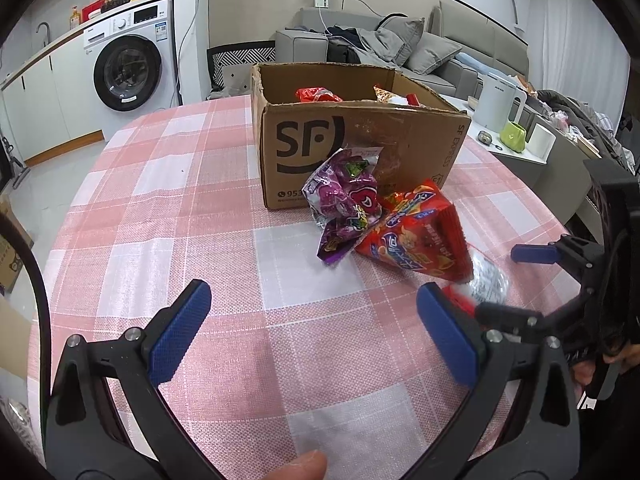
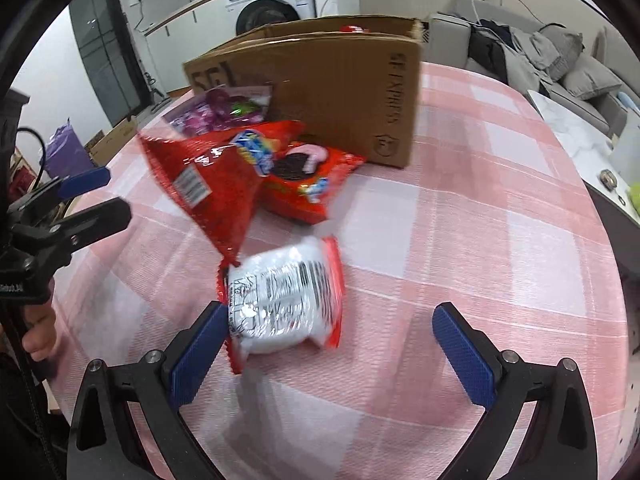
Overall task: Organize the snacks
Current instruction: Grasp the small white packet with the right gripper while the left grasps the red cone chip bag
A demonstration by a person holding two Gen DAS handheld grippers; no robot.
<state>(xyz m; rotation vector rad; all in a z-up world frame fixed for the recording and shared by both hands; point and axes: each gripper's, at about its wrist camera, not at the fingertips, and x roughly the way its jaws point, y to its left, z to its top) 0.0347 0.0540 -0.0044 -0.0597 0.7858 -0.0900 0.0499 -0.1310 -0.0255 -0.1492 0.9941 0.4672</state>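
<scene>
A brown SF cardboard box (image 1: 360, 140) (image 2: 320, 88) stands open on the pink checked tablecloth (image 1: 200, 200), with some snack packets (image 1: 316, 94) inside. In front of it lie a purple packet (image 1: 344, 196) (image 2: 224, 110), a red chip bag (image 1: 416, 236) (image 2: 212, 184) and a red cookie packet (image 2: 312, 180). A white and red packet (image 2: 284, 304) (image 1: 488, 280), blurred, lies between the fingers of my open right gripper (image 2: 332, 352) (image 1: 516, 284), against its left pad (image 2: 200, 356). My left gripper (image 1: 314, 334) (image 2: 108, 196) is open over bare cloth, left of the snacks.
A side table at the right carries a white kettle (image 1: 498, 100), a green mug (image 1: 514, 136) and a white cup (image 1: 540, 140). A washing machine (image 1: 128, 68) and a grey sofa (image 1: 400, 40) stand behind. The table's round edge curves close on both sides.
</scene>
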